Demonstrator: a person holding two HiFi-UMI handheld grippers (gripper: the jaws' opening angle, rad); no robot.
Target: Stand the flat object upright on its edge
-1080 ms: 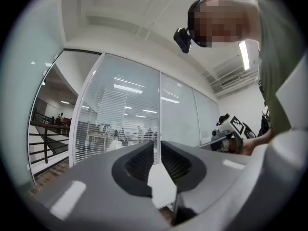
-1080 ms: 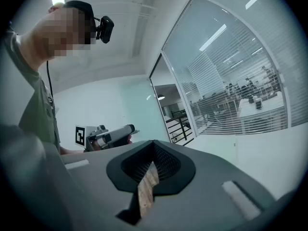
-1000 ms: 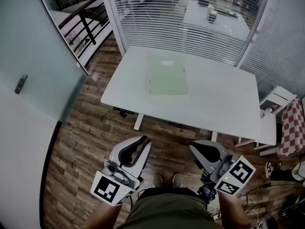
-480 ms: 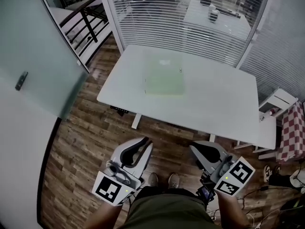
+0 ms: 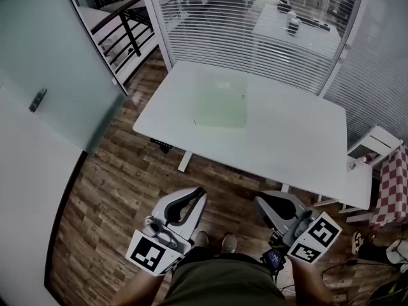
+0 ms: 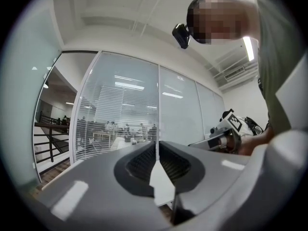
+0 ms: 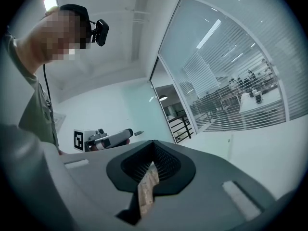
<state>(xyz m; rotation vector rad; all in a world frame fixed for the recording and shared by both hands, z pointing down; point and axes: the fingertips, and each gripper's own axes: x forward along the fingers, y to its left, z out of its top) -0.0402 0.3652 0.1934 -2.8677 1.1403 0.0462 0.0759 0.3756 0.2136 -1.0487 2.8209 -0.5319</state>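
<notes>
Nothing of the task is done yet, and you stand well back from the work. Between you and it runs a floor [image 5: 121,177] of dark wooden planks, worn and grainy. Beyond that is the surface [image 5: 293,145], a broad white rectangular top, smooth and matt, on thin white legs. The flat sheet [image 5: 220,105] lies face down on its far left part, well apart from both grippers. It is pale green, thin and rectangular, with straight edges, and looks stiff and smooth. A small dark mark [image 5: 243,95] sits near its right edge, too small to identify.

Everything is left to do: reach the surface, get under or against an edge of the sheet, tip it up and steady it. Being so thin and smooth, it will likely be hard to pry up and quick to slide.

Your left gripper [image 5: 199,192] is at your waist. Its grey, rounded fingers [image 6: 139,163], lined with ribbed black pads, have just been closing and meet at the tips with nothing between them. Your right gripper [image 5: 260,201] is pressed fully together, also empty.
</notes>
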